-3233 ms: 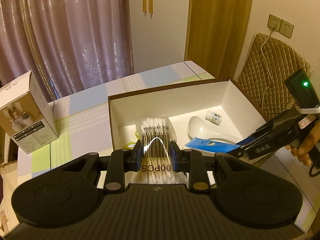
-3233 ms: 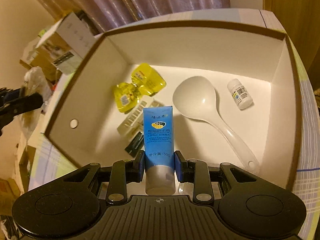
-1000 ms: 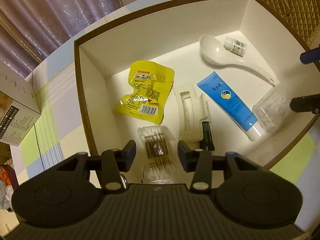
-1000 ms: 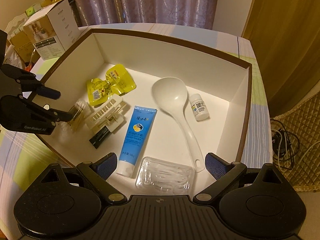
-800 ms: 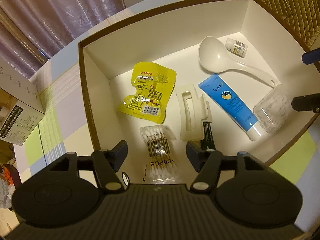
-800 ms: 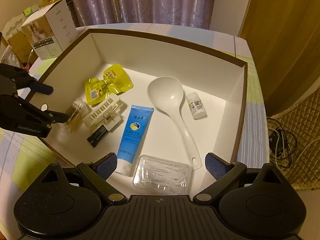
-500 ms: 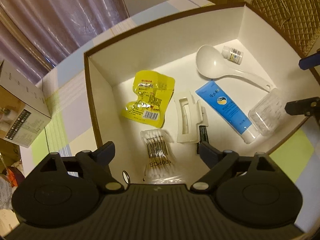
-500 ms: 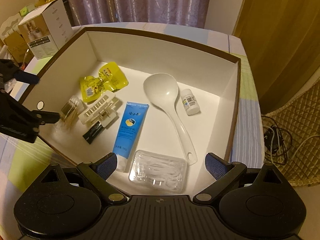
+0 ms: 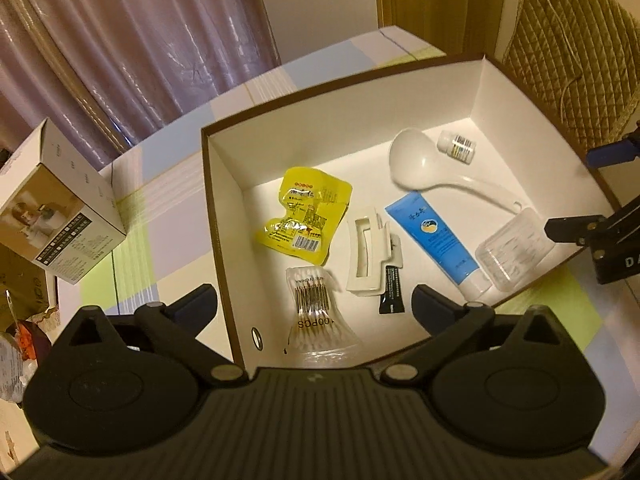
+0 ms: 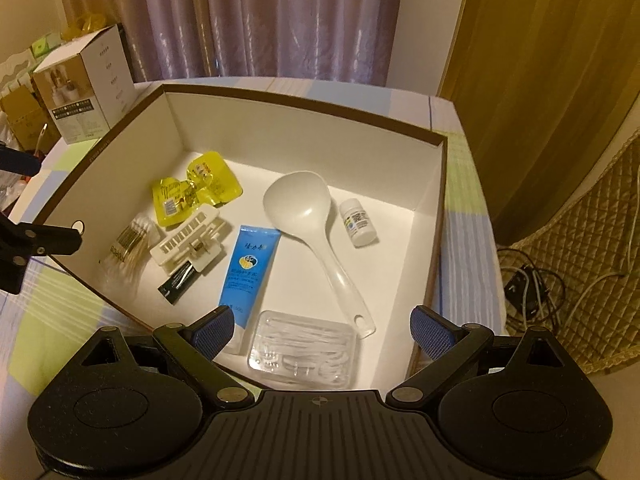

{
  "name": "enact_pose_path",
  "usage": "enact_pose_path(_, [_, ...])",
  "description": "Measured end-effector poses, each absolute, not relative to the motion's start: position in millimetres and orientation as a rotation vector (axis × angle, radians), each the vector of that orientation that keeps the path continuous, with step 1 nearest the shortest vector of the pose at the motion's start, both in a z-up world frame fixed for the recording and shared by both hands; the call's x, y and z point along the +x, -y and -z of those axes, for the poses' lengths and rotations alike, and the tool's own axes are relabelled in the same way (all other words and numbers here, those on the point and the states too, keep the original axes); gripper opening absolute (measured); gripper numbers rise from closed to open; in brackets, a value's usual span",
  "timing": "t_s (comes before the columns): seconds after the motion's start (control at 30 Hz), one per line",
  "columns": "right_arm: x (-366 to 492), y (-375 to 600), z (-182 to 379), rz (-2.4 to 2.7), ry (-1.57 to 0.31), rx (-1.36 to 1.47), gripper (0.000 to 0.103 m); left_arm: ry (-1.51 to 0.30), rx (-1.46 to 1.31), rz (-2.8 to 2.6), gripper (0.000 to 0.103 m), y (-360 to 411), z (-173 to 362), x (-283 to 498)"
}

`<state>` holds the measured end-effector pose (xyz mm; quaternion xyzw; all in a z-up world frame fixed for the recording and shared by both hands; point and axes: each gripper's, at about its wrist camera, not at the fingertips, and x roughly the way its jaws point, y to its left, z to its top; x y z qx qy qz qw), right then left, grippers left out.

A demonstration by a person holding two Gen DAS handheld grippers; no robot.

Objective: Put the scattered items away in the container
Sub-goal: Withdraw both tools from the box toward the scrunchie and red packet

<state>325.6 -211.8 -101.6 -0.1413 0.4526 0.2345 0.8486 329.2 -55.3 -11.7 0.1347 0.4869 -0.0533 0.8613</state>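
Observation:
A brown-rimmed white box [image 9: 340, 120] [image 10: 300, 136] holds a cotton swab pack [image 9: 316, 316] [image 10: 130, 244], a yellow packet [image 9: 306, 214], a white hair clip [image 9: 366, 252], a blue tube [image 9: 434, 236] [image 10: 248, 268], a white spoon [image 10: 300, 204], a small bottle [image 10: 358, 222] and a clear plastic case [image 10: 304, 348]. My left gripper [image 9: 315, 306] hovers above the box's near corner. Its jaws are opening, and the swab pack lies loose on the floor below, untouched. My right gripper [image 10: 320, 330] stands wide open above the clear case, gripping nothing.
A printed cardboard carton [image 9: 56, 208] [image 10: 86, 84] stands on the checked tablecloth [image 9: 172, 236] left of the box. Curtains hang behind the table. A quilted chair back [image 9: 572, 52] and floor cables [image 10: 532, 280] lie to the right.
My left gripper's jaws spread wide, let go of the cotton swab pack inside the box, and rose back from it. The right gripper drew back a little and stays open.

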Motion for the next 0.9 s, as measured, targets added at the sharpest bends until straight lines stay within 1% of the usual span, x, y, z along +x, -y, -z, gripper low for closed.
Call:
enact_pose_path(0.33, [302, 229, 83, -0.508, -0.836, -0.230, 0.099, -0.971, 0.232, 0.097, 0.102, 51, -9, 301])
enact_pose_path(0.5, [287, 242, 82, -0.545, -0.825, -0.190, 0.100, -0.968, 0.180, 0.091, 0.102, 43, -12, 280])
enact_pose_path(0.7, [264, 261, 95, -0.547, -0.869, -0.139, 0.100, -1.007, 0.115, 0.071, 0.102, 32, 7, 246])
enact_pose_path(0.9, [225, 266, 125, -0.560, -0.980, -0.142, 0.100, -1.090, -0.005, 0.063, 0.102, 18, 44, 203])
